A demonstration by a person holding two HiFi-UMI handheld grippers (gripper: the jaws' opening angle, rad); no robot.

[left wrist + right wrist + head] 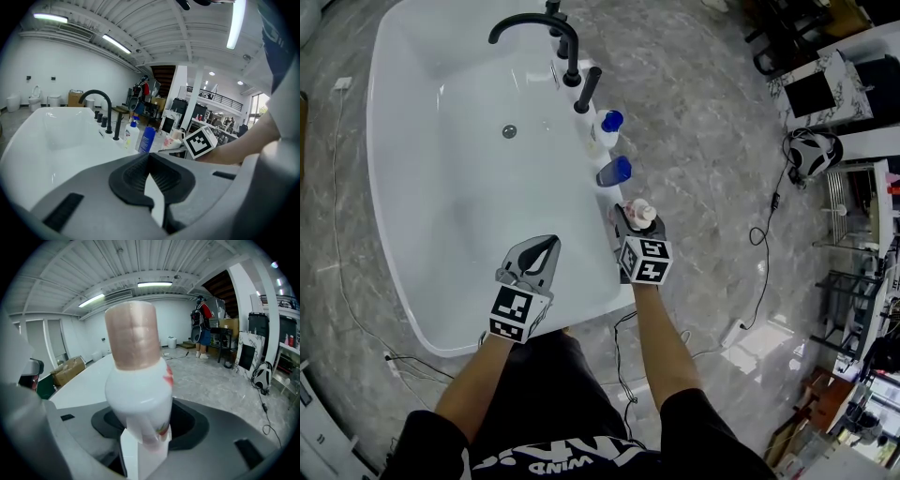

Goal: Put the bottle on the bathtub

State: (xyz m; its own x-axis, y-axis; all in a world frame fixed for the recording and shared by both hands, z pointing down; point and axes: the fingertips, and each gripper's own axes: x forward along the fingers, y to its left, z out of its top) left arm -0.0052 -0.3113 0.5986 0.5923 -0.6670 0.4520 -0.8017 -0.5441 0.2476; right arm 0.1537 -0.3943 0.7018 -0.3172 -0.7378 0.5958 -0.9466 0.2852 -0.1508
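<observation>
clamping a white bottle [642, 213] with a pinkish cap [131, 333], the right gripper [630, 220] holds it upright over the right rim of the white bathtub [403, 56], towards the end nearest the person. in the right gripper view the jaws press on the bottle's lower body from both sides, and the cap stands well above them. whether its base touches the rim, i cannot tell.

just beyond it on the same rim stands a blue bottle [614, 172]. after that come a white bottle with a blue top [607, 125], a black hand-shower handle [587, 89] and the arched black faucet [534, 25], all in a row. the drain [509, 131] lies in the tub floor, about level with the blue-topped bottle.

the left gripper [546, 248] hangs over the inside of the tub near its close end, to the left of the right gripper and apart from it. in the left gripper view its jaws are together at the tips with nothing between them. a thin wedge of white tub shows through the hollow lower down. past the jaws that view shows the row of bottles and the right gripper's marker cube [201, 143].

grey marbled floor [703, 112] surrounds the tub, with cables [764, 234] trailing on it.
</observation>
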